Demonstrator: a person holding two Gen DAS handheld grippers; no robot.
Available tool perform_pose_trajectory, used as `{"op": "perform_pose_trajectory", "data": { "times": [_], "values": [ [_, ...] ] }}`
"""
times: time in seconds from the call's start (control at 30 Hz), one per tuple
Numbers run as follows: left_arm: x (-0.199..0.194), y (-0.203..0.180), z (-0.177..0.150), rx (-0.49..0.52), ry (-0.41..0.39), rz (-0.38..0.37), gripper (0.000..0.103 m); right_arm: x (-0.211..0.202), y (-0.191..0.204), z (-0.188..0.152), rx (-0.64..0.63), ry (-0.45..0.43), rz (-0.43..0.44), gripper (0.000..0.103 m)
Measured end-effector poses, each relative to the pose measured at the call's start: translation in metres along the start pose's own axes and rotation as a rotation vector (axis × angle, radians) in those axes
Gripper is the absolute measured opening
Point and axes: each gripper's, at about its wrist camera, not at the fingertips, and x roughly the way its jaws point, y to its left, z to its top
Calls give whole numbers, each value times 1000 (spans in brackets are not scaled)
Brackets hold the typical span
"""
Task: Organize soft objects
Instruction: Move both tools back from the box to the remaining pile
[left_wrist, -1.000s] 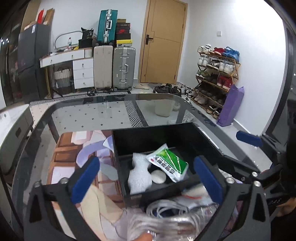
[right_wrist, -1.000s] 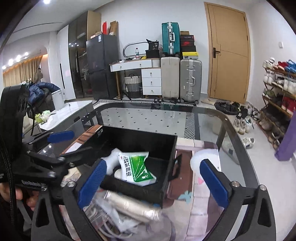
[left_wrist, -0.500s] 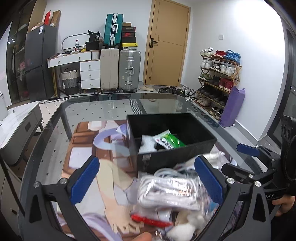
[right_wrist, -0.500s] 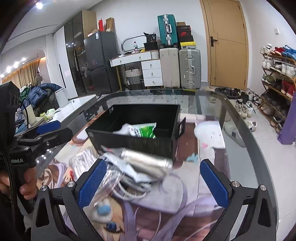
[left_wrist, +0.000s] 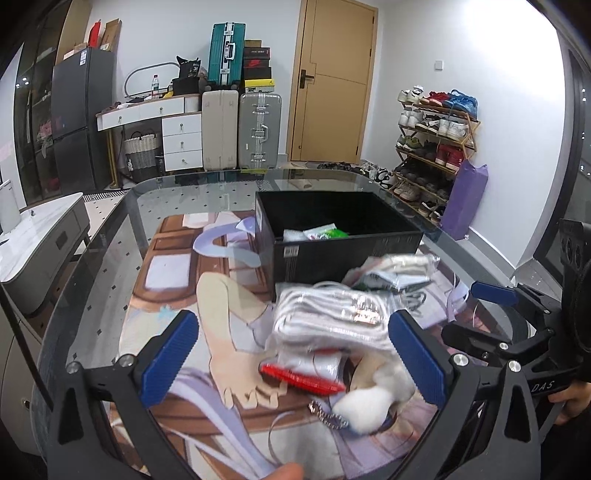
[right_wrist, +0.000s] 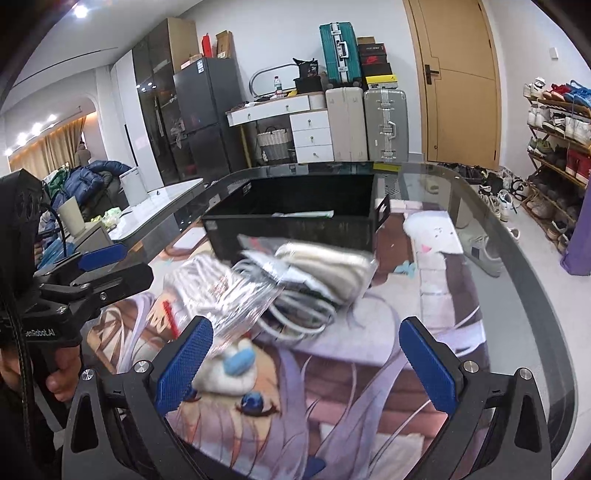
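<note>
A: Both the left gripper (left_wrist: 291, 354) and right gripper (right_wrist: 304, 362) hang wide-jawed, empty, over a heap of bagged soft goods (left_wrist: 332, 317) at the black bin's (left_wrist: 347, 254) six o'clock.

B: Risk?

A: Slippery plastic may slide free; the cable bag (right_wrist: 221, 291) overlaps the folded cloth (right_wrist: 325, 266), and a white plush keychain (left_wrist: 365, 406) could snag.

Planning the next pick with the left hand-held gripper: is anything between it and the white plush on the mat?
Nothing visible blocks it. The left hand-held gripper is open, and the white plush lies low between its fingers, beside a red strip. The clear bag of white cable sits farther off, toward the black bin.
</note>
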Motion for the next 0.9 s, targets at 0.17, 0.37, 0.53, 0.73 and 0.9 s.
{"op": "perform_pose_trajectory", "data": {
  "times": [0.17, 0.37, 0.53, 0.73, 0.9],
  "values": [
    [-2, 2, -11, -9, 5, 3, 103, 4, 8, -10, -8, 24, 20, 102],
    [0, 4, -19, -11, 15, 9, 103, 9, 19, -16, -24, 44, 62, 102],
    [4, 6, -19, -10, 20, 8, 103, 17, 27, -21, -40, 78, 78, 102],
    [12, 9, -18, -1, 27, 19, 103, 28, 30, -26, -35, 113, 65, 102],
    [17, 12, -18, -7, 34, 12, 103, 28, 18, -25, -14, 116, 48, 102]
  ]
}}
